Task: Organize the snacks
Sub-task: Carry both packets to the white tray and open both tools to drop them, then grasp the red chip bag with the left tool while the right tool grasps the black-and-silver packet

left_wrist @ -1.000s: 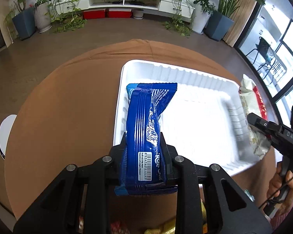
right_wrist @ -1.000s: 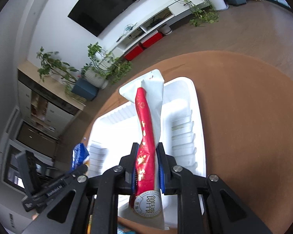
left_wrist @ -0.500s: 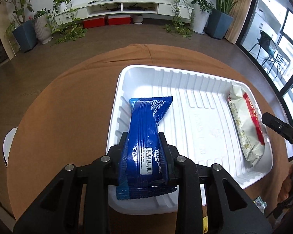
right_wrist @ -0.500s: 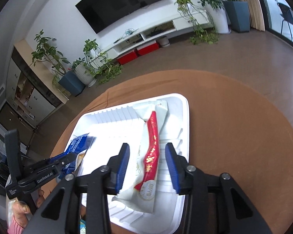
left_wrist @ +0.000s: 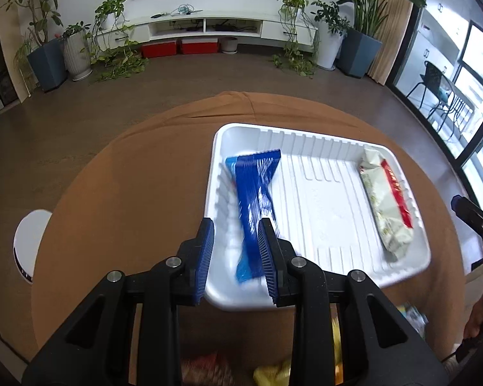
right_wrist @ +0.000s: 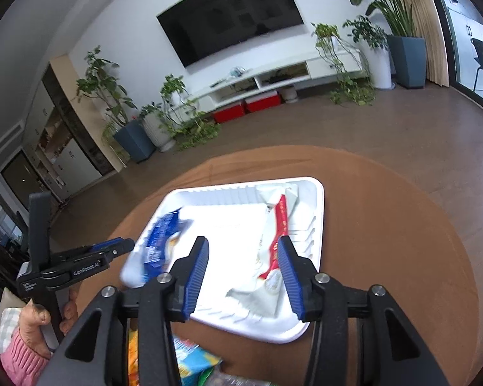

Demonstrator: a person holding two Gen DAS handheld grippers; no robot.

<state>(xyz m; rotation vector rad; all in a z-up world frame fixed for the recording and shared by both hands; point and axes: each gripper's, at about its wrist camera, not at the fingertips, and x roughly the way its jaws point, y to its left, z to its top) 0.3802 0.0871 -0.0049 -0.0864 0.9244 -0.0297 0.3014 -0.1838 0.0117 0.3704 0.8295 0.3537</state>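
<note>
Both snack packets now lie in the white tray (left_wrist: pixel 402 276) — each hand-held gripper, left (left_wrist: pixel 235 259) and right (right_wrist: pixel 243 278), stands released, so lift clear before reaching for more.

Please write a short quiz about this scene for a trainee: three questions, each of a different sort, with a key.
1. True or false: the tray holds three packets.
2. In the left wrist view, the blue packet lies at which side of the tray? A) left B) middle C) right
3. What does the right gripper hold?

Key
1. False. It holds two: the blue packet and the red-and-white packet.
2. A
3. Nothing. Its jaws have just been opening, and no packet is gripped between them. The red-and-white packet lies below them in the tray.
</note>
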